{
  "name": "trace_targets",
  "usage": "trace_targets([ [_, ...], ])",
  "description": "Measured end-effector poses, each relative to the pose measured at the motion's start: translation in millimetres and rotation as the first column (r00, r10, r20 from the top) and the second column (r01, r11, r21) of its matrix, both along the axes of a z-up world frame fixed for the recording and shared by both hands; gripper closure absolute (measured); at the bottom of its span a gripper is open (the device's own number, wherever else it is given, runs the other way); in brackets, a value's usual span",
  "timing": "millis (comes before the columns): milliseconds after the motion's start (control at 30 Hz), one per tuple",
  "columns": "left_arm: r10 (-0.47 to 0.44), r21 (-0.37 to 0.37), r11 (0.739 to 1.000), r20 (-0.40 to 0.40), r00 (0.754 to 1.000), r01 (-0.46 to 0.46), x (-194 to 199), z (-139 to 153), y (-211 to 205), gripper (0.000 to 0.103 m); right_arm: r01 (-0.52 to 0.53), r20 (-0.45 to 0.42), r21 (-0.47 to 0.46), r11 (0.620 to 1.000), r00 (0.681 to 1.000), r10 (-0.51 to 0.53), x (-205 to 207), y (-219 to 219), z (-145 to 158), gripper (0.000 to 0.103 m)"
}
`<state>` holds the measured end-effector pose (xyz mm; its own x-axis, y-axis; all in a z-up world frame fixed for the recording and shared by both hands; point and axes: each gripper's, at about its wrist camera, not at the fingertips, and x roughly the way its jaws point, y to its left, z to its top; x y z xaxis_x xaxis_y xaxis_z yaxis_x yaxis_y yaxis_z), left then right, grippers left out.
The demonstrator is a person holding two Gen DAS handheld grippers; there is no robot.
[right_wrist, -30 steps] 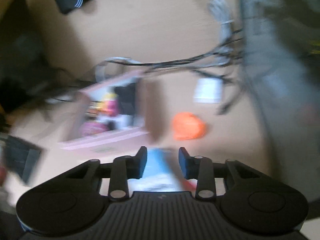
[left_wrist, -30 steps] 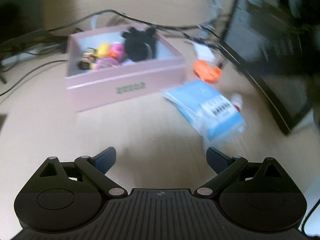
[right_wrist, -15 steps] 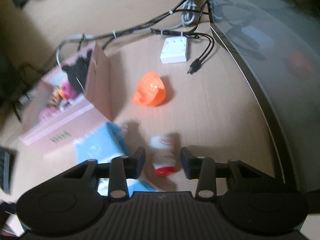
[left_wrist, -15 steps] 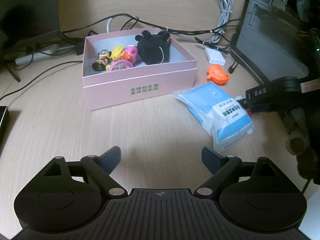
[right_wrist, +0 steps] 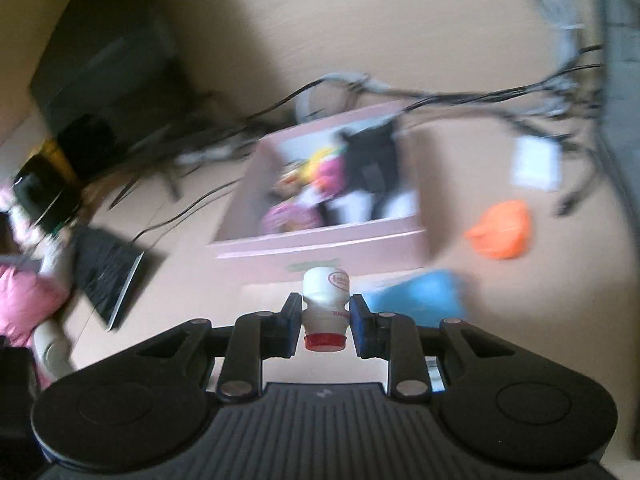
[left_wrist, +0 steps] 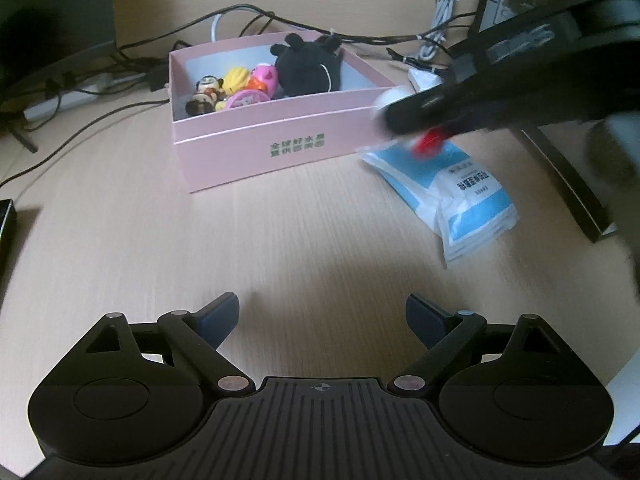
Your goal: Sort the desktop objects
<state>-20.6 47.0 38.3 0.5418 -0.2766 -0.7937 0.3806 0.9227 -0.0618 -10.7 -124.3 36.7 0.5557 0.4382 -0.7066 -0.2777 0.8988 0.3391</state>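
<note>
Pale wood surface [left_wrist: 280, 248]; pink cardboard box [left_wrist: 280, 148] of toys mid-desk. Left tongs [left_wrist: 320, 316] spread wide, empty, low over bare wood. Right tongs [right_wrist: 325, 318], jaws just closed, clamp the small white plastic bottle with red cap [right_wrist: 326, 308] at its waist, lifted near the box. Likely light, rigid, slick; waist grip suits.

Two hand-held grippers, one gaping, one clamped

The left hand-held gripper [left_wrist: 322, 318] pointed steeply downward with its jaws spread wide and nothing between them. The right hand-held gripper [right_wrist: 325, 316] had just been closing, its pads pressed on a small white bottle [right_wrist: 326, 300].
</note>
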Motion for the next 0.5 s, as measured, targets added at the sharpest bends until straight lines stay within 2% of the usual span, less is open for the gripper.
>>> trace_targets([
  [67, -0.001, -0.002, 1.000, -0.002, 1.000, 0.001, 2.3, -1.4, -0.3, 0.009, -0.024, -0.004, -0.038, 0.999, 1.000, 0.024, 0.3, 11.5, -7.2, 0.068],
  [133, 0.002, -0.006, 1.000, -0.002, 1.000, -0.002, 4.5, -2.6, -0.7, 0.009, -0.038, -0.013, -0.046, 0.998, 0.999, 0.037, -2.6, 11.6, -12.7, 0.065],
  [233, 0.004, -0.013, 1.000, -0.009, 1.000, -0.004, 8.4, -5.0, -1.5, 0.013, -0.016, -0.040, -0.080, 0.997, 0.999, 0.013, -5.8, -1.7, -23.4, 0.065],
  [433, -0.007, -0.017, 1.000, -0.012, 1.000, 0.007, 19.3, -8.1, -7.1, 0.023, 0.111, -0.084, -0.138, 0.984, 0.989, -0.124, -16.7, -51.7, -33.7, 0.066],
  [500, -0.005, -0.018, 1.000, -0.010, 1.000, 0.005, 26.4, -9.5, -9.3, 0.031, 0.147, -0.076, -0.152, 0.977, 0.984, -0.160, -22.2, -65.3, -30.8, 0.066],
])
